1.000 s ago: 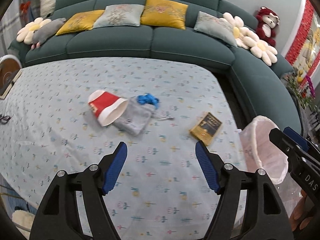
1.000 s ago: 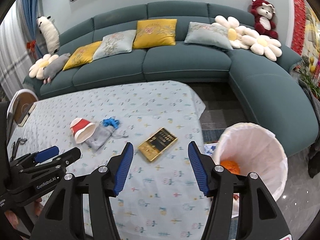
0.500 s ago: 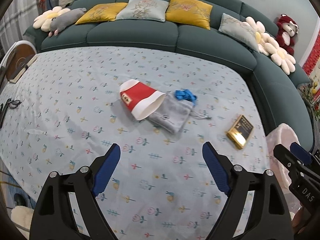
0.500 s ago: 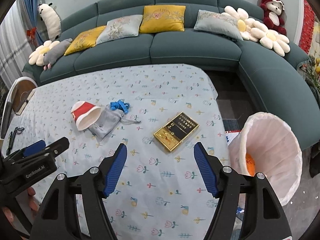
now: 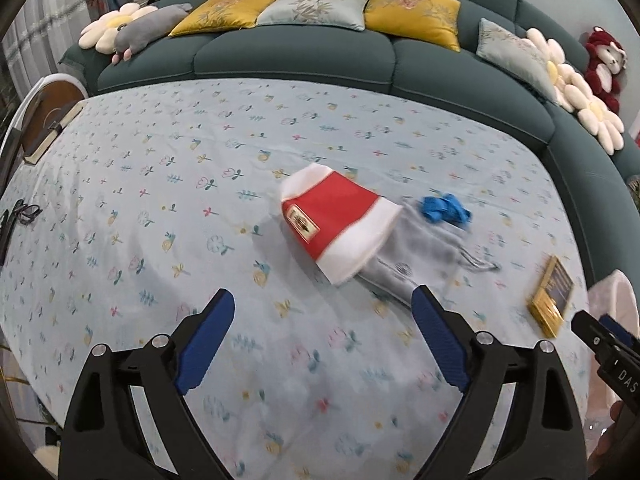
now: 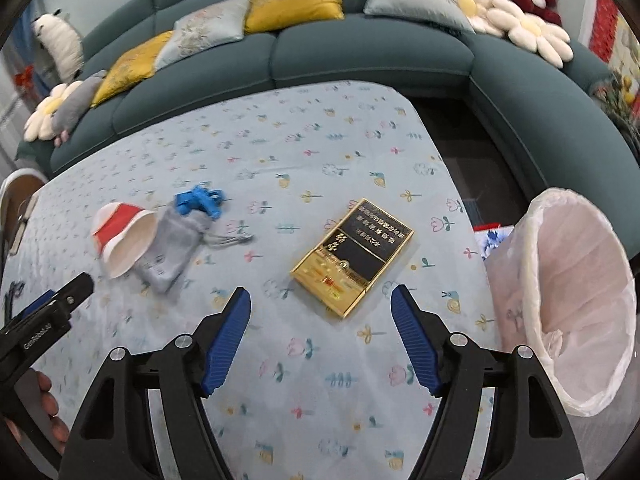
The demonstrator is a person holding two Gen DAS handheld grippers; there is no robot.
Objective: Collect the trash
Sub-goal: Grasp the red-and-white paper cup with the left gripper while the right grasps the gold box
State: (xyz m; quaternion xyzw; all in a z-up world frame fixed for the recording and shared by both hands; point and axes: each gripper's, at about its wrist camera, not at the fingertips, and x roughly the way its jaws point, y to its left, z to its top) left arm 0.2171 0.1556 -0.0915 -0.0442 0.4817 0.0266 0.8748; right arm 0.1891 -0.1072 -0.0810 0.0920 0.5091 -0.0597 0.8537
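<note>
Bare floral tablecloth [image 5: 140,168] at left and front, red paper cup [image 5: 336,220], grey pouch [image 6: 170,248], gold box [image 6: 352,256] clustered mid-table, lined bin [image 6: 568,300] off right edge.

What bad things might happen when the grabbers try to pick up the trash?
The red-and-white paper cup lies on its side on the grey drawstring pouch; it might roll, or the pouch could come up too. The flat gold-and-black box may slip from the right gripper. The pink-lined bin sits beyond the table's edge, so drops could miss.
</note>
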